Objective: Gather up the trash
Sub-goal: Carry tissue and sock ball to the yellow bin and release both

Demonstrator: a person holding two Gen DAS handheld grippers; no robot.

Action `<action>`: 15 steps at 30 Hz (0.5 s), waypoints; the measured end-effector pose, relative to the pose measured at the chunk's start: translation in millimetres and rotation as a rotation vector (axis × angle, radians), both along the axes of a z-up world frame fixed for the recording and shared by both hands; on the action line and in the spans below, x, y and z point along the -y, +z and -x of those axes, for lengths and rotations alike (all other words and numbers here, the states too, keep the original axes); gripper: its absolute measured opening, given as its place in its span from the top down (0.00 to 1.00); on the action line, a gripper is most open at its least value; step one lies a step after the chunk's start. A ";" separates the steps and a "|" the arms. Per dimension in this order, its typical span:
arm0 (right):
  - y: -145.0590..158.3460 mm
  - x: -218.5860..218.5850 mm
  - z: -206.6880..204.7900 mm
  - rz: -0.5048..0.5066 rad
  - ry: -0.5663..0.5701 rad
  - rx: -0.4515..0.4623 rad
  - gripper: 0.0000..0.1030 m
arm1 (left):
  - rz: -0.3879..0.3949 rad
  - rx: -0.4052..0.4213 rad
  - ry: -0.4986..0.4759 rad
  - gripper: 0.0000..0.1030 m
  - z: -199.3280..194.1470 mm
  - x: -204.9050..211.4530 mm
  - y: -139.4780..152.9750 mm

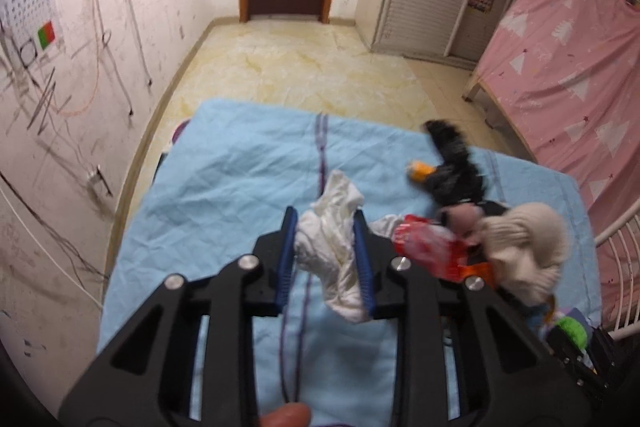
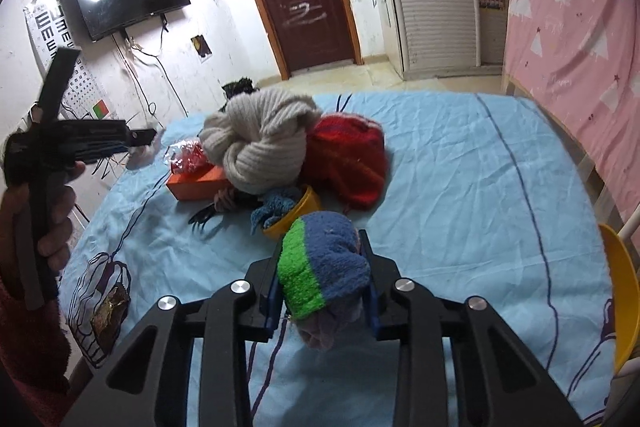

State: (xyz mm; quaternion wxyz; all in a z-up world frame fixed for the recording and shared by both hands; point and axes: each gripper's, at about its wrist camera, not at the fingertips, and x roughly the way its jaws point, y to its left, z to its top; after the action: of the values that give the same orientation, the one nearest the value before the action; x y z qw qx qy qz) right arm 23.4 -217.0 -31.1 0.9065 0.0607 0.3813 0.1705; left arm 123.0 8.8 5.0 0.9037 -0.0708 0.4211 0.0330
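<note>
My left gripper [image 1: 325, 217] is shut on a crumpled white tissue [image 1: 334, 239] and holds it above the light blue bedsheet [image 1: 224, 187]. In the right wrist view the left gripper [image 2: 144, 139] shows at the far left, raised over the bed's edge. My right gripper [image 2: 322, 239] is shut on a rolled blue and green fuzzy sock [image 2: 320, 267] above the sheet [image 2: 460, 207]. A red crinkly wrapper [image 1: 424, 243] lies on an orange box [image 2: 198, 183]. A dark shiny wrapper [image 2: 110, 315] lies on the sheet at the left.
A pile sits mid-bed: a beige knitted item [image 2: 260, 139], a red knit [image 2: 348, 159], a yellow cup [image 2: 296, 211] with a blue cloth in it, a black hair clip [image 2: 204, 215]. A black fluffy toy [image 1: 452, 163] lies beyond. A yellow object [image 2: 624, 291] is at the right.
</note>
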 end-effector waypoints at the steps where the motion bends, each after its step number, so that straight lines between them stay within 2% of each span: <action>1: 1.8 1.9 1.4 0.002 -0.002 0.008 0.75 | -0.001 0.009 -0.009 0.75 2.4 3.8 4.0; 9: 26.1 46.9 12.8 -0.036 -0.091 0.091 0.75 | 0.007 0.067 -0.105 0.75 17.0 54.6 36.8; 15: 45.4 102.5 22.8 -0.074 -0.212 0.168 0.75 | 0.016 0.105 -0.209 0.75 27.3 107.8 52.0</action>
State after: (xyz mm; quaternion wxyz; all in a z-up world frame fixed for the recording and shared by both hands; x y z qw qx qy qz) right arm 0.6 -319.5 14.2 0.9454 0.1196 0.2888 0.0925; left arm 95.7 -99.0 57.0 0.9224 -0.0353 0.3784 -0.0684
